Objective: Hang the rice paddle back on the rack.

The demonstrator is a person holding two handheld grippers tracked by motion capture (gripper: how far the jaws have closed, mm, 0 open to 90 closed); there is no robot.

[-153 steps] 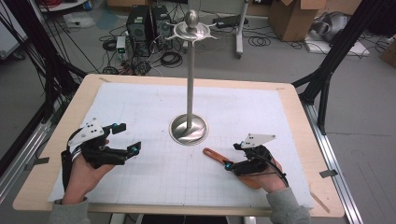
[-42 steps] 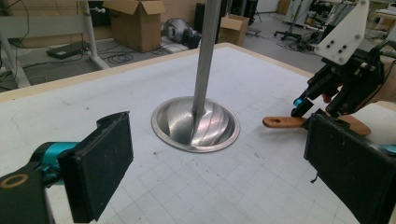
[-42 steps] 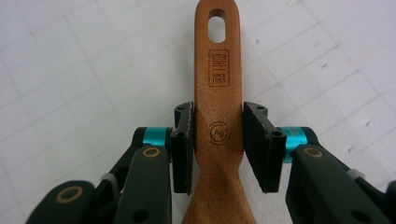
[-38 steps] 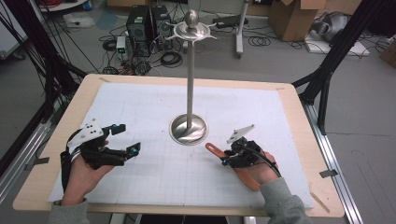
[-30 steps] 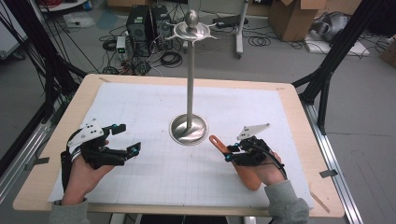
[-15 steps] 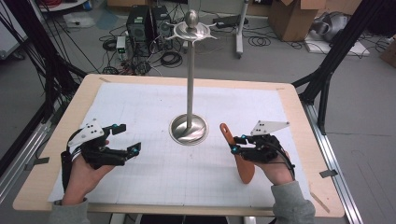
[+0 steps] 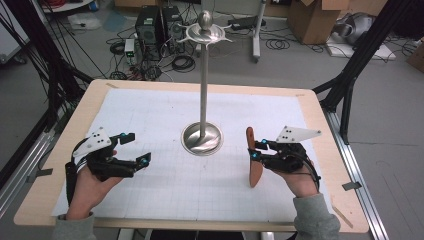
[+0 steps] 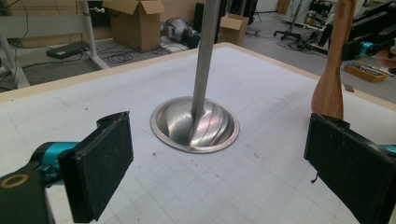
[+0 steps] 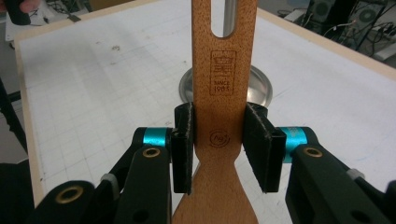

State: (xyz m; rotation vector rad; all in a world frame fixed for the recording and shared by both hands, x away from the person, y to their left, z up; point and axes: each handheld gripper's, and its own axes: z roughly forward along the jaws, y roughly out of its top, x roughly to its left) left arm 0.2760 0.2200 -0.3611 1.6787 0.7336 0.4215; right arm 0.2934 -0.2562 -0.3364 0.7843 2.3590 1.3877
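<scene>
Wooden spatula [image 7: 254, 161] upright, clamped in right claw [image 7: 256, 150], near stand [image 7: 202, 138]; left claw [image 7: 133, 147] agape, empty.

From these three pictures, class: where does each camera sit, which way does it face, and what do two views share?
High view: above the person's side, facing forward and down on the table; both forearms and tongs show.
Left gripper view: rides the left tongs, facing the metal stand; open jaws show.
Right gripper view: rides the right tongs, whose jaws clamp the wooden spatula.
Shared: stand and spatula appear in all three.
</scene>
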